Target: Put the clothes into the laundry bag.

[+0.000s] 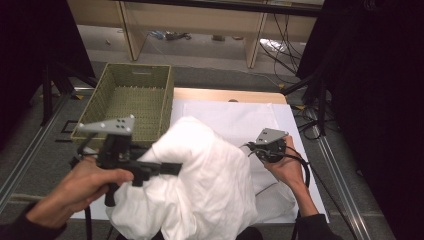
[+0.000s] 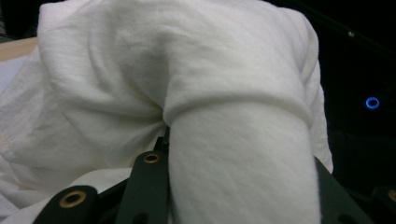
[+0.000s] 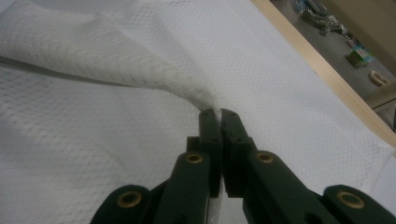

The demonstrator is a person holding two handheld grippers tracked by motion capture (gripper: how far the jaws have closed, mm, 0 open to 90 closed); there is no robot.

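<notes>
Claw on the left (image 1: 172, 168) is raised above the near left part of the tabletop (image 1: 227, 95), with a white cloth (image 1: 205, 175) draped over and around it. In the left gripper view a fold of the cloth (image 2: 187, 93) is wrapped over the jaws, so whether they are apart or together cannot be told. The cloth looks lifted this way so it can be opened out or shifted, judged from the hold alone.

Right claw (image 3: 219, 112) is pinched together on a thin edge of textured white fabric (image 3: 140, 65), pulled up into a taut ridge from the sheet lying flat under it. In the high view the right claw (image 1: 252, 147) is set at the right side of the bunched cloth, just above the white sheet (image 1: 240, 117) spread on the tabletop. Whether the pinched edge belongs to the cloth or to the spread sheet cannot be told for sure. The pinch is probably meant to hold that side steady while the other side is lifted.

A woven basket (image 1: 107, 82) is placed at the far left, just beside the tabletop's edge. Nothing is seen in it; its slatted bottom is bare. The cloth is near it but not over it.
</notes>
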